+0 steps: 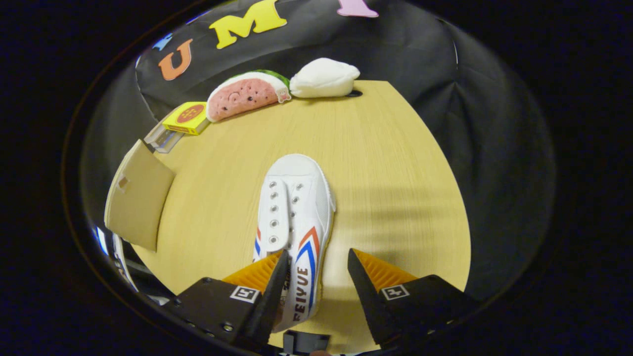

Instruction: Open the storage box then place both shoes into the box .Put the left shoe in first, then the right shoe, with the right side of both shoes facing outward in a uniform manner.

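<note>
Fingers [277, 277] spread wide over a white canvas shoe [296, 217] lying flat on the wooden tabletop [395, 173]. Heel end of the shoe down between the fingers, toe pointing away beyond them. Left finger over the shoe's collar, tip at the inner edge of the opening, possibly touching; right finger standing off from the shoe's striped side with bare tabletop showing in the gap. Not clamped on anything, released.

Shoe upright on its sole, laceless eyelets up, red and blue chevron stripes on the side nearer the right finger.

Left of the shoe, at the tabletop's edge, a brown cardboard flap [138, 198] standing up, most likely the storage box lid, the rest of the box unclear. Beyond the flap, farther from the shoe, a small yellow box [188, 117] resting on a clear plastic case [163, 139]. Past the shoe's toe, at the far edge, a watermelon-slice plush [245, 95] and, just beside it, a white plush cushion [324, 78], nearly touching.
</note>
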`<move>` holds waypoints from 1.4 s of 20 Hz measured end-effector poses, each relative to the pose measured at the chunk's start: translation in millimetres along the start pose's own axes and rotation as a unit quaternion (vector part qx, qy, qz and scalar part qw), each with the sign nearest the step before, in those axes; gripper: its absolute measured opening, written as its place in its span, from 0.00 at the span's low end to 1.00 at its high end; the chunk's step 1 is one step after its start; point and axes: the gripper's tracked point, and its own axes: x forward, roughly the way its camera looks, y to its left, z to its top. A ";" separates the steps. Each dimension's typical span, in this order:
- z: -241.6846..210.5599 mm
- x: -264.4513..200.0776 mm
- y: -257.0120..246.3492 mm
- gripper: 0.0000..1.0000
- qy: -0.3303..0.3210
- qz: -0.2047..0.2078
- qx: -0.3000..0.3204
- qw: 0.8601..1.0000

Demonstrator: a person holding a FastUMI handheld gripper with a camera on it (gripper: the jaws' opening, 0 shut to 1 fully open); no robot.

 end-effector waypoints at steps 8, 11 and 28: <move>-1.3 -2.8 6.0 0.12 0.038 0.020 0.039 0.998; -0.4 1.0 8.7 0.06 0.039 0.020 0.049 0.998; 36.4 -102.7 124.5 0.00 -0.022 0.044 0.097 0.994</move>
